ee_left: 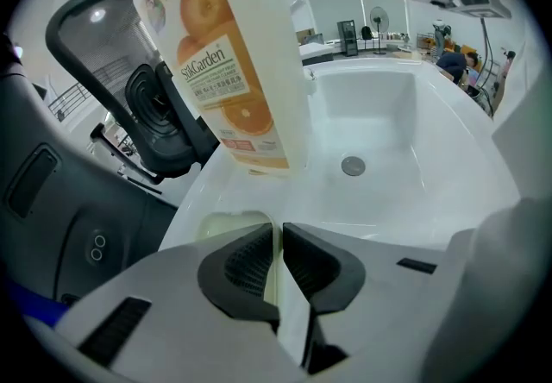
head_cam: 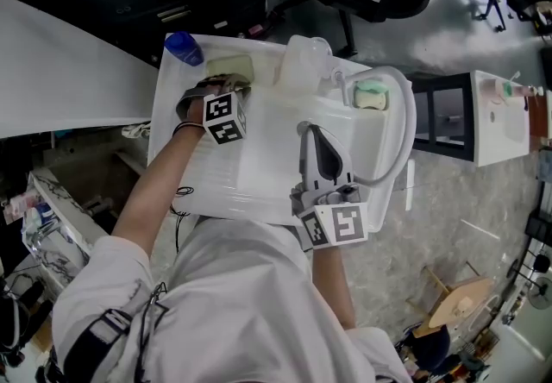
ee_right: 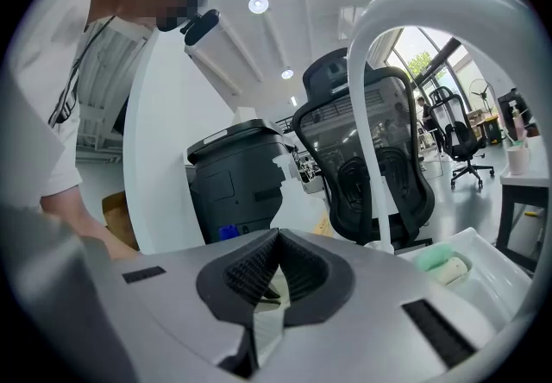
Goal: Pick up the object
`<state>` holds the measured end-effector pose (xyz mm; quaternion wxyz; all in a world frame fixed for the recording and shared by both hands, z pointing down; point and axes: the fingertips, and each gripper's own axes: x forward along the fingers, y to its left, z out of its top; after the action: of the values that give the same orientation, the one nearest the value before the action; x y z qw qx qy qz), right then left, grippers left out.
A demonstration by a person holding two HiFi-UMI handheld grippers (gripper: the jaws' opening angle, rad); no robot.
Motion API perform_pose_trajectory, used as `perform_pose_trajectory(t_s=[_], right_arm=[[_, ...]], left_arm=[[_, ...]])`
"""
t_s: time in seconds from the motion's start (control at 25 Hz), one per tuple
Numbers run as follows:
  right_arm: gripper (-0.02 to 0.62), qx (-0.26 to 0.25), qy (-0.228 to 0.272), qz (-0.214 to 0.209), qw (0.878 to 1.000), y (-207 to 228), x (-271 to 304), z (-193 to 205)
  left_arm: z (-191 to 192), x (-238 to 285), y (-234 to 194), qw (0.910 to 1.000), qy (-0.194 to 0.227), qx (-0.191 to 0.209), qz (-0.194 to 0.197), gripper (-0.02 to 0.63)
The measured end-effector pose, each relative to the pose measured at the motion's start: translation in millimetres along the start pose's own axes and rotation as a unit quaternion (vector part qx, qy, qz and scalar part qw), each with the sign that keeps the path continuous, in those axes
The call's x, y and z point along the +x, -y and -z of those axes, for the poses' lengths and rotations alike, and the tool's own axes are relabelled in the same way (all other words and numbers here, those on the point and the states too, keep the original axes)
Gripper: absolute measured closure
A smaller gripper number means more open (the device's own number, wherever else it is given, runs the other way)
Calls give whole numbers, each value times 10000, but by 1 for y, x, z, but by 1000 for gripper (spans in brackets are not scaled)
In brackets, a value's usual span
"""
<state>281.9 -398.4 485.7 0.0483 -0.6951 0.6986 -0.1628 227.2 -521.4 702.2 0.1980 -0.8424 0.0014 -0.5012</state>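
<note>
Both sets of jaws are together on nothing. The left gripper [ee_left: 278, 241] hangs just over the pale yellow block [ee_left: 226, 224], my guess for the object, which lies in the corner recess of the white basin [ee_left: 384, 118]; the right gripper [ee_right: 277, 243] points toward the faucet [ee_right: 373, 45]. Risk: going down without opening just shoves the block around its recess, and the orange-label bottle [ee_left: 231, 53] standing just beyond is easy to clip and tip. Surface is glossy moulded white, probably slick; open office around it, with mesh chairs [ee_right: 371, 157], a black bin [ee_right: 237, 183] and grey floor [head_cam: 448, 226].
</note>
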Motion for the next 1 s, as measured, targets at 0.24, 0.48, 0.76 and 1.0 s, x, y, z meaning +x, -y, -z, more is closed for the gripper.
perform_pose_trajectory(t_s=[0.24,0.48,0.76,1.0], right_arm=[[588,-1,23,-11,10000,-5,-6,-3],[589,-40,107,2,9999,-14,-18,-8],[589,-135,237,14,9996,-28,-31,-15],[589,-232,404,51,9989,-40,-45,-23]], left_arm=[[-8,-15,-4,9989,261,-357,-141,554],[-16,-41,-6,9940,619,-865,-252,556],[-33,-96,-14,9853,1155,-1104,-612,563],[-41,-146,-13,9770,1527,-1135,-959,565]])
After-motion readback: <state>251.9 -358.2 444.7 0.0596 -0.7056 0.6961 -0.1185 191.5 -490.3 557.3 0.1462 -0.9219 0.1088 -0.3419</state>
